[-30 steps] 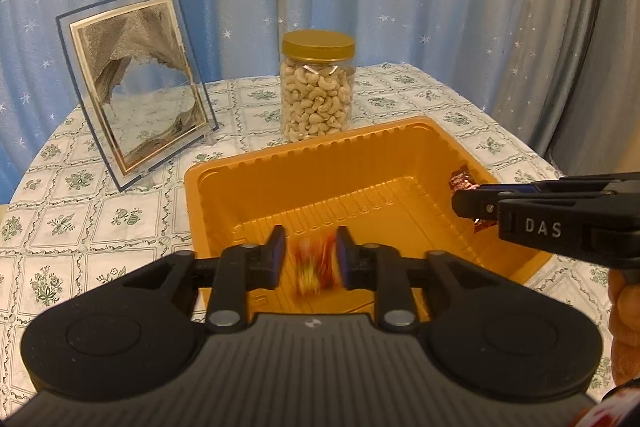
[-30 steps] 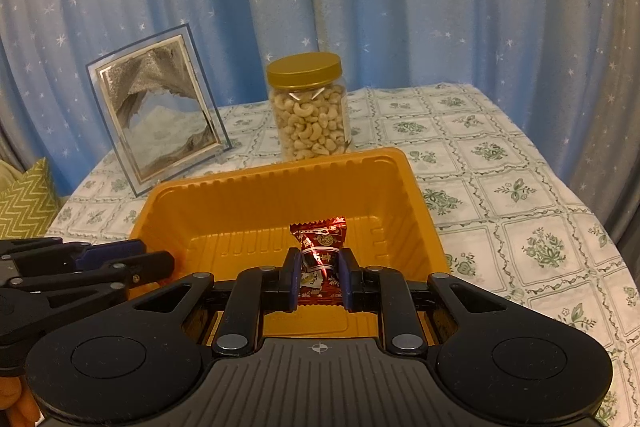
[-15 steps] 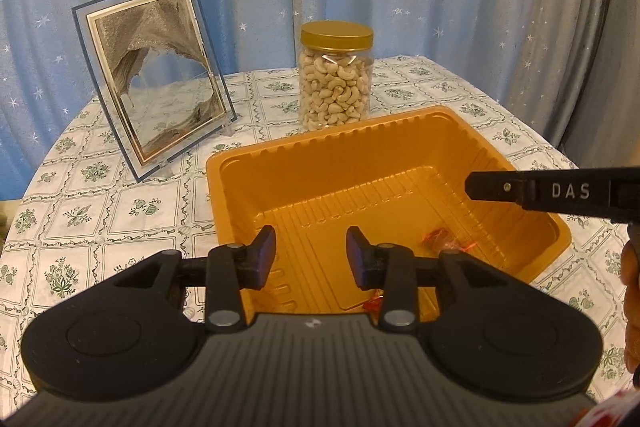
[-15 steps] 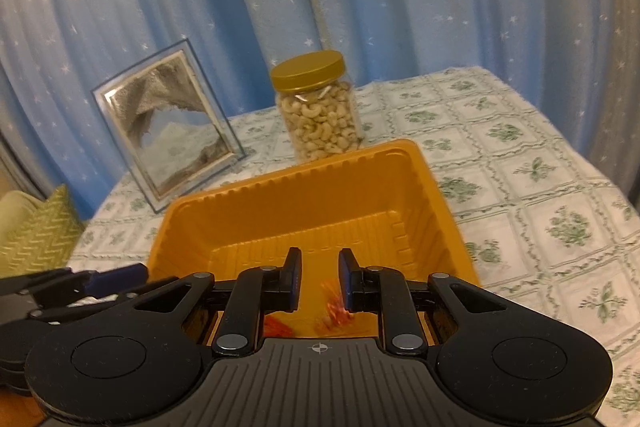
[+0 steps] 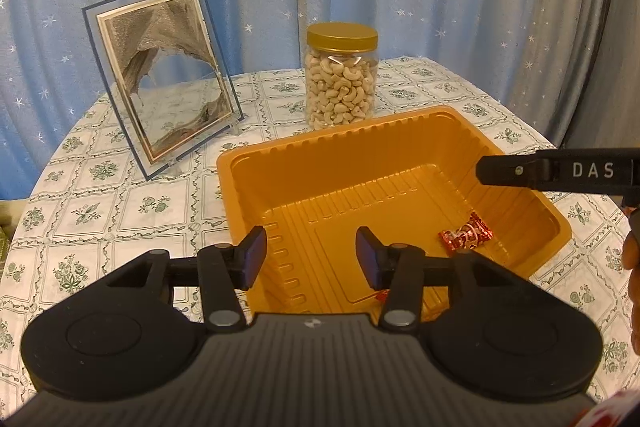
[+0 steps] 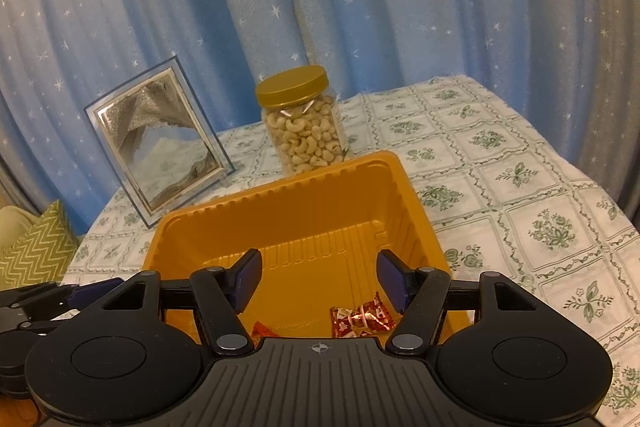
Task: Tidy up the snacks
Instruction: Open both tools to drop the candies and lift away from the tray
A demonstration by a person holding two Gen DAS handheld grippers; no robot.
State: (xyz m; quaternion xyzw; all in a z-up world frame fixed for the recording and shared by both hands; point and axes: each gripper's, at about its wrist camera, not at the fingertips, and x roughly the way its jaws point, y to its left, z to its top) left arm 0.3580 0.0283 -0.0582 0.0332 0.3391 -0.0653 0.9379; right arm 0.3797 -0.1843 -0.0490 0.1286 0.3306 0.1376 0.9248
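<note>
Both grippers spread & empty over orange tray; 2 red sweets lay inside it.

Left gripper & right gripper had jaws just opening, nothing betw. pads. Tray: glossy orange plastic, squarish, ribbed walls + floor, near table's front edge. 1 crinkly red foil sweet sat by tray's right wall; 2nd sweet at its near wall, mostly hidden. Behind tray: 1 clear round cashew jar, gold lid; 1 glass frame leaning at table's far-left edge. Tablecloth white, green floral squares.
</note>
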